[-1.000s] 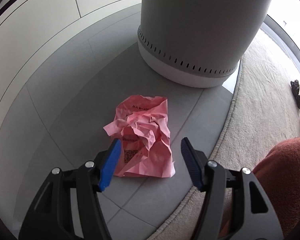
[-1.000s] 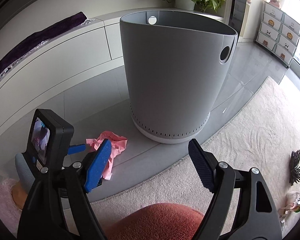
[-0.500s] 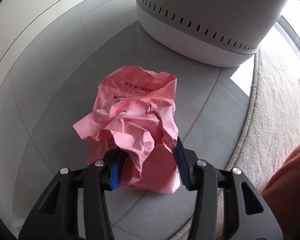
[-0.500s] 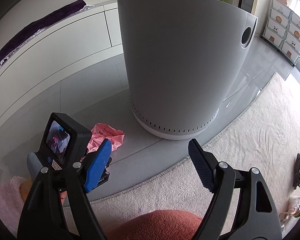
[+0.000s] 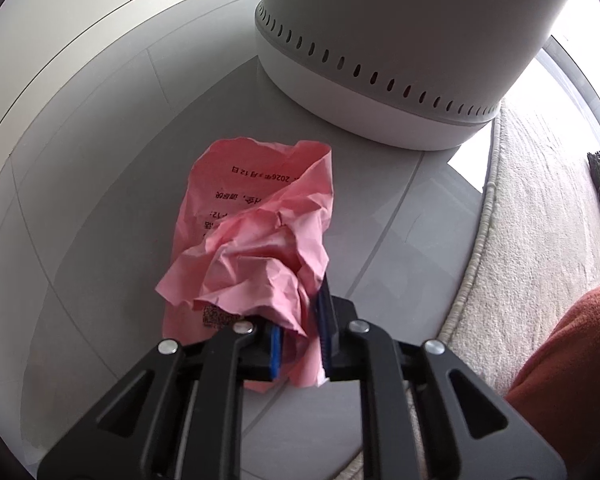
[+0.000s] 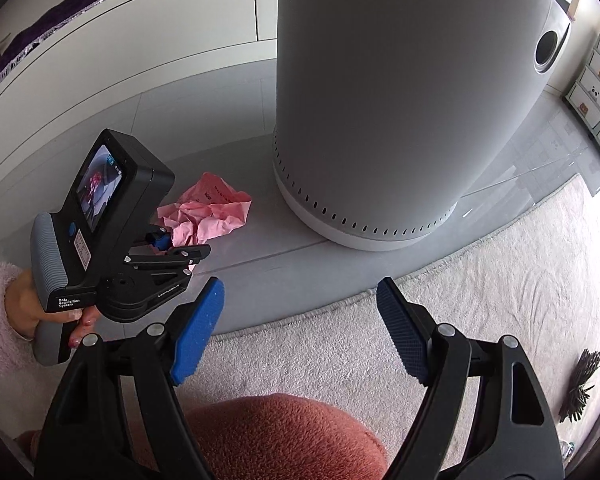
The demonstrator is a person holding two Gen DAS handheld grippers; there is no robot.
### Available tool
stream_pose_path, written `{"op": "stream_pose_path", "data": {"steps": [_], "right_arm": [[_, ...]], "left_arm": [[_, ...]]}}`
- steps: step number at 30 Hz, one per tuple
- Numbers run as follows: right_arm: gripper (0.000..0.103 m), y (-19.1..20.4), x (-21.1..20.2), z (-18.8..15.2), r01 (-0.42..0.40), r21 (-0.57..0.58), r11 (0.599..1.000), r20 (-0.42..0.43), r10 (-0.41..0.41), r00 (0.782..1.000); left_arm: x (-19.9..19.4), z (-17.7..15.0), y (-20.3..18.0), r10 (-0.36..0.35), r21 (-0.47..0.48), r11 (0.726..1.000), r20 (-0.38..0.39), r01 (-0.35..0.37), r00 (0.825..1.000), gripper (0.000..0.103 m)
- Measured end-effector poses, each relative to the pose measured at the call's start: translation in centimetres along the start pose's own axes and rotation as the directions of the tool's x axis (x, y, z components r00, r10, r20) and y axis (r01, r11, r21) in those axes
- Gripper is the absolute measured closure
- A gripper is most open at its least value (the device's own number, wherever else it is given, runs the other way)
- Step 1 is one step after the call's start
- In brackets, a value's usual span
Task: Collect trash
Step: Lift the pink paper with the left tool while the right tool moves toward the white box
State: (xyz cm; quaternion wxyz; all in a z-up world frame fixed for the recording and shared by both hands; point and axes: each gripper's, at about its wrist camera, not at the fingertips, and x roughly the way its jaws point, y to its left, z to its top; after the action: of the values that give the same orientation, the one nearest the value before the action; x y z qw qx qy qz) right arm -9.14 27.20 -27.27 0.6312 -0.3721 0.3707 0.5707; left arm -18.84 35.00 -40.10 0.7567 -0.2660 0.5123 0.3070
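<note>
A crumpled pink paper slip (image 5: pixel 260 240) with printed text lies on the grey tiled floor (image 5: pixel 100 200), in front of a tall grey bin (image 5: pixel 400 20). My left gripper (image 5: pixel 300 320) points steeply down at the paper's near end. Its jaws are closing, and the blue pads pinch a fold of the paper between them. The right wrist view shows that left gripper (image 6: pixel 162 240), held by a hand in a fluffy pink sleeve, on the paper (image 6: pixel 212 216) left of the bin (image 6: pixel 380 100). My right gripper (image 6: pixel 300 292) hangs open over the rug's edge with nothing in it.
A cream rug (image 6: pixel 500 280) borders the tiles on the right. A low white cabinet (image 6: pixel 140 40) with a purple cloth (image 6: pixel 60 20) runs along the back. A dark spiky object (image 6: pixel 580 388) lies on the rug. A rust-coloured fleece knee (image 6: pixel 280 432) sits below my right gripper.
My left gripper sank onto the pink paper and its jaws closed from wide apart to pinching it. The right gripper dropped lower and rolled, still open.
</note>
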Motion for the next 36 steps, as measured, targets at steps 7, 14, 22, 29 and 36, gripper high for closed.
{"op": "stream_pose_path", "data": {"steps": [7, 14, 22, 29, 36], "right_arm": [[0.027, 0.2, -0.2, -0.3, -0.003, 0.003, 1.000, 0.009, 0.003, 1.000], [0.027, -1.0, 0.1, -0.6, -0.008, 0.013, 1.000, 0.024, 0.007, 1.000], [0.027, -1.8, -0.4, -0.4, -0.006, 0.032, 0.999, 0.048, 0.005, 0.999], [0.027, -2.8, -2.0, -1.1, -0.002, 0.070, 0.998, 0.090, -0.004, 0.996], [0.027, -5.5, -5.3, -3.4, 0.022, 0.159, 0.987, 0.147, -0.045, 0.988]], "left_arm": [[-2.2, -0.7, -0.4, -0.008, 0.023, 1.000, 0.035, 0.007, 0.999, 0.092], [-4.7, -1.3, -0.6, -0.007, 0.014, 1.000, 0.057, 0.007, 0.998, 0.092], [-8.7, -2.5, -1.1, -0.030, 0.026, 0.999, 0.069, 0.028, 0.997, 0.092], [-13.0, -2.9, -2.8, -0.061, 0.083, 0.995, 0.105, 0.053, 0.993, 0.092], [-15.6, -1.9, -7.2, -0.085, 0.200, 0.978, 0.141, 0.056, 0.986, 0.092]]}}
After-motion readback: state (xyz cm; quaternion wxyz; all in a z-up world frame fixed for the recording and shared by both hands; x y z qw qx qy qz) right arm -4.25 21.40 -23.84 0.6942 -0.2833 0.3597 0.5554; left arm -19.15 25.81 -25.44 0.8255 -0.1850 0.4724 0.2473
